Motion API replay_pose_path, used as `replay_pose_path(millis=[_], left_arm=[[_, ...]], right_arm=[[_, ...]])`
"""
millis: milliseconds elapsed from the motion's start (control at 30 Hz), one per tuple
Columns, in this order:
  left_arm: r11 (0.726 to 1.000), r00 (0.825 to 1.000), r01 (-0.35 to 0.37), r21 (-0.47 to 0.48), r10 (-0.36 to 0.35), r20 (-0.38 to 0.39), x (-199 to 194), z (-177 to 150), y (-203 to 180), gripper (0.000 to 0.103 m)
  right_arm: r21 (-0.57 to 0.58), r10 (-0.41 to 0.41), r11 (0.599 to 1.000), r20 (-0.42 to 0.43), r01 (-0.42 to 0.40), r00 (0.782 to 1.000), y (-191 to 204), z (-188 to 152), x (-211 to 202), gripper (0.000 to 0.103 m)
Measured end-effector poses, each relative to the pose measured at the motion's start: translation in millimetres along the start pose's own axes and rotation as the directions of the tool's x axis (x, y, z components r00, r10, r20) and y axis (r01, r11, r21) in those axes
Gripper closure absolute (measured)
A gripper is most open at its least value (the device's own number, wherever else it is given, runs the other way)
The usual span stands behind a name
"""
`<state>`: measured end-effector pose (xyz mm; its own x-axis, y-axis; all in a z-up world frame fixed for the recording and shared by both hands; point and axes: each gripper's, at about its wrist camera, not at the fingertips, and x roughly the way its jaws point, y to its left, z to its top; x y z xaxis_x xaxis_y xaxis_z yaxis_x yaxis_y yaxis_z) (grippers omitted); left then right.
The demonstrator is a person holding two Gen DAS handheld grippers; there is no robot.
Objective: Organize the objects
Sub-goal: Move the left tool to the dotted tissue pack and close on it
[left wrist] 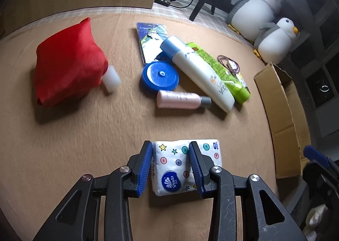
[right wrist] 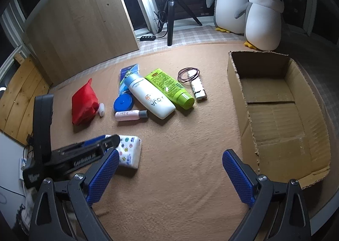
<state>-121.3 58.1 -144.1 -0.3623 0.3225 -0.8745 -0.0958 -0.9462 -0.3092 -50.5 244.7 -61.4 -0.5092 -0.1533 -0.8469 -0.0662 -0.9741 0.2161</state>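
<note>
My left gripper is shut on a white Vinda tissue pack with coloured dots, low over the brown mat; the pack also shows in the right wrist view. My right gripper is open and empty above the mat, left of an empty cardboard box. Ahead lie a red pouch, a small white bottle, a blue round lid, a pink bottle, a white sunscreen bottle, a green tube and a blue packet.
Hair ties and a small white patterned tube lie beyond the green tube. Two plush penguins stand behind the box. A ring light on a tripod and a wooden panel stand at the back.
</note>
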Motion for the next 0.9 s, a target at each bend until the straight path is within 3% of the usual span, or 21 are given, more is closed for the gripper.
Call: replay_pose_path(millis=[67, 133, 200, 600, 900], left_arm=[[1.0, 1.0, 0.012, 0.002, -0.012, 0.004, -6, -3, 2, 0.058], [1.0, 1.0, 0.019, 0.012, -0.019, 0.016, -13, -7, 6, 0.031], [0.999, 0.999, 0.03, 0.036, -0.032, 0.032, -21, -14, 11, 0.024], [0.989, 0.995, 0.1, 0.11, -0.099, -0.02, -19, -26, 6, 0.025], [0.984, 0.987, 0.155, 0.089, -0.15, -0.065, -4, -27, 4, 0.04]], right_arm=[[-0.009, 0.009, 1.0, -0.009, -0.009, 1.0, 3, 0, 3, 0.006], [-0.025, 0.022, 0.999, -0.023, -0.023, 0.999, 6, 2, 7, 0.006], [-0.038, 0.032, 0.999, -0.037, -0.034, 0.999, 9, 5, 12, 0.006], [-0.001, 0.149, 0.988, -0.212, -0.153, 0.966, 24, 17, 72, 0.006], [0.002, 0.192, 0.98, -0.296, -0.2, 0.936, 36, 14, 98, 0.039]])
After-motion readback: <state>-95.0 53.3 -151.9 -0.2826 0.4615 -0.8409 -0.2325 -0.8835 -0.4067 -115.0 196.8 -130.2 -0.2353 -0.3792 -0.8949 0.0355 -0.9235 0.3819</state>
